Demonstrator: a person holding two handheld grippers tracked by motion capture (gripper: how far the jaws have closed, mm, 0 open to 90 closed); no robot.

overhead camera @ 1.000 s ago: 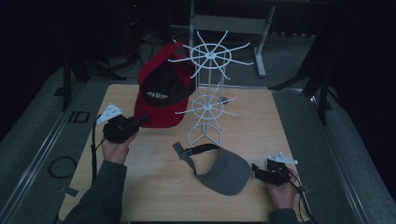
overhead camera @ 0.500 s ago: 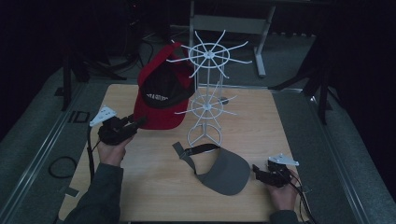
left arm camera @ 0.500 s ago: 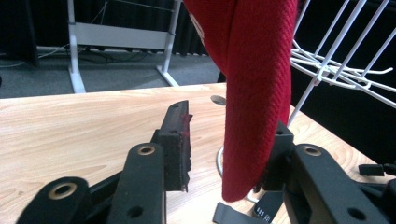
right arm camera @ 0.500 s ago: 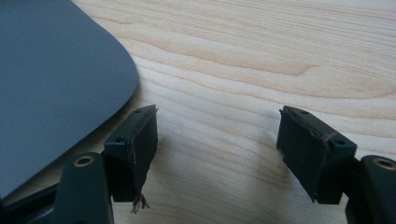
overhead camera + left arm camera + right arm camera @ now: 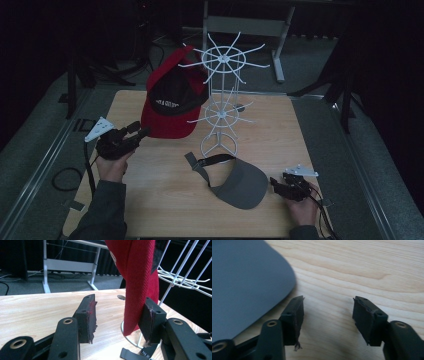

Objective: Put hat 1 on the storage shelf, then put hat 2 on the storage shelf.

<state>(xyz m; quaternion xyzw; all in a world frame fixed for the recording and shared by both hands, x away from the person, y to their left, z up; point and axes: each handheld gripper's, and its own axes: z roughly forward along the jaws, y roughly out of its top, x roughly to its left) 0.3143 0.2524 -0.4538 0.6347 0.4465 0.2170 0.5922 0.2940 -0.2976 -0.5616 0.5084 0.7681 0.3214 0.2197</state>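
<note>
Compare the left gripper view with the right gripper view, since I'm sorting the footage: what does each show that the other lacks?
Left gripper view: the red cap hanging between the open jaws of the left gripper, which have just been opening, and the white wire rack. Right gripper view: the grey visor beside the right gripper, whose jaws have just been closing with nothing between them. Both: the wooden table.

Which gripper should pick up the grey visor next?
Right, probably. The right gripper sits open right beside the grey visor brim on the table. The left gripper, jaws just opened, is over by the red cap hanging on the wire rack.
</note>
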